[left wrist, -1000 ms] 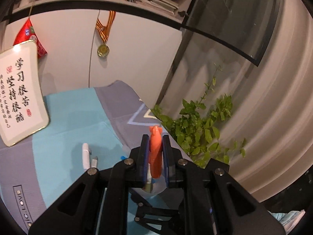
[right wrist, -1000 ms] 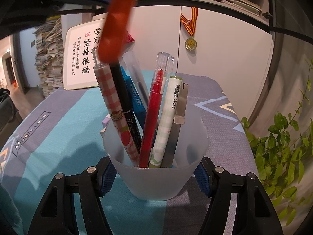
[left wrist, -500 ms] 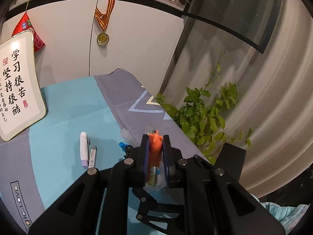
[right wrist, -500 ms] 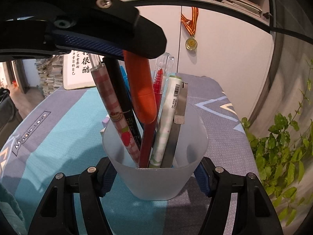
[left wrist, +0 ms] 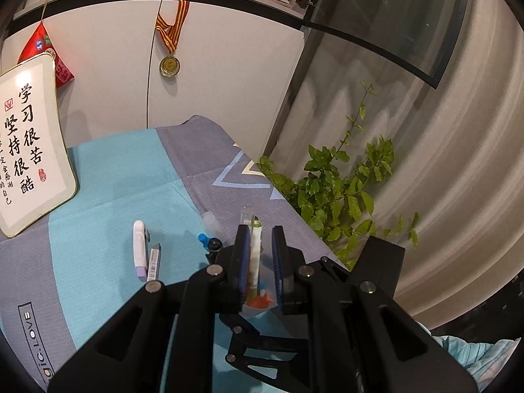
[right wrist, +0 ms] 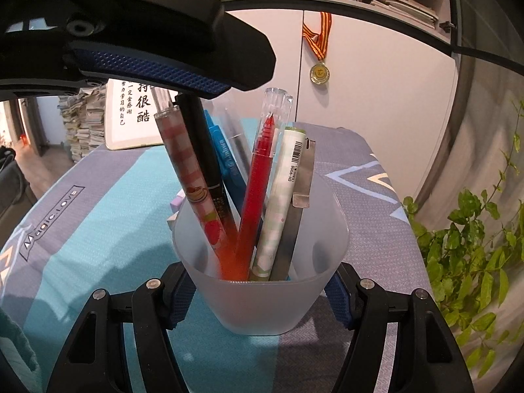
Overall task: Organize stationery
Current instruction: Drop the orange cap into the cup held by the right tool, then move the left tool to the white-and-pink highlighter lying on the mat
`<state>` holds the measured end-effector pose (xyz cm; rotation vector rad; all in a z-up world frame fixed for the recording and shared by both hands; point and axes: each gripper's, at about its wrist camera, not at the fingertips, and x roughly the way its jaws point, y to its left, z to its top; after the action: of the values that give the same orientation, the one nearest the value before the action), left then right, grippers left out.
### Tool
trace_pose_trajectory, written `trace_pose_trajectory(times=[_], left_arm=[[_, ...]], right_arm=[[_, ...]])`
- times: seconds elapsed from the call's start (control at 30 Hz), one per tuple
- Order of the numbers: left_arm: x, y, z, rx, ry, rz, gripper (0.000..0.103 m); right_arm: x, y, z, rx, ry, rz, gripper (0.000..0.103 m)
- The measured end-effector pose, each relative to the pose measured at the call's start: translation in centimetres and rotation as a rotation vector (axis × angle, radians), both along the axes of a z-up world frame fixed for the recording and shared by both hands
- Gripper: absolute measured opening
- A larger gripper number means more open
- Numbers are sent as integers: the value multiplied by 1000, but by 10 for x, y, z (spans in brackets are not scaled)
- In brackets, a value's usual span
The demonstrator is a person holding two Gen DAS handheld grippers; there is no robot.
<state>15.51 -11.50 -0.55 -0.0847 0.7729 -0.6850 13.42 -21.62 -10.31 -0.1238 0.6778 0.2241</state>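
My right gripper (right wrist: pixel 258 294) is shut on a frosted plastic cup (right wrist: pixel 262 308), its blue pads pressing both sides. Upright in the cup are a pink checked pen (right wrist: pixel 190 180), a black pen (right wrist: pixel 203 150), a red pen (right wrist: pixel 258 190), a white-green pen (right wrist: pixel 278 196) and others. An orange piece (right wrist: pixel 229 255) shows as a blur low inside the cup. My left gripper (left wrist: pixel 258 232) hovers just above the cup; its jaws stand close together with nothing between the pads. Looking down between them, I see the orange piece (left wrist: pixel 260 302) at the cup's bottom.
A white-and-purple pen (left wrist: pixel 139 249) and a grey barcoded stick (left wrist: pixel 154 260) lie on the blue-grey cloth (left wrist: pixel 114 180) left of the cup. A framed calligraphy board (left wrist: pixel 29 150) leans at the back left. A leafy plant (left wrist: pixel 344 196) stands past the table's right edge.
The orange piece has left my left gripper and dropped into the cup. The left gripper has come in over the cup. The right gripper and cup have stayed put.
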Motion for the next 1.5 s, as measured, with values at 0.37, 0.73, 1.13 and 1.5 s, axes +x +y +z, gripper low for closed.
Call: trace_pose_trajectory(times=[0.37,0.73,1.13,1.5], left_arm=[[2,39,-1,-1,-22,84,13],[14,57,-43,81,41,168,15],[19,56,-66,162,31,192,15],[33,46,-107,253,63,175,15]], right_arm=[[0,-1,0,-4,0,-2,69],[-2,3,1,-14,-1,-6,69],[-3,3,1,-13,1,-5,69],[-3,3,1,-14,1,-5,69]])
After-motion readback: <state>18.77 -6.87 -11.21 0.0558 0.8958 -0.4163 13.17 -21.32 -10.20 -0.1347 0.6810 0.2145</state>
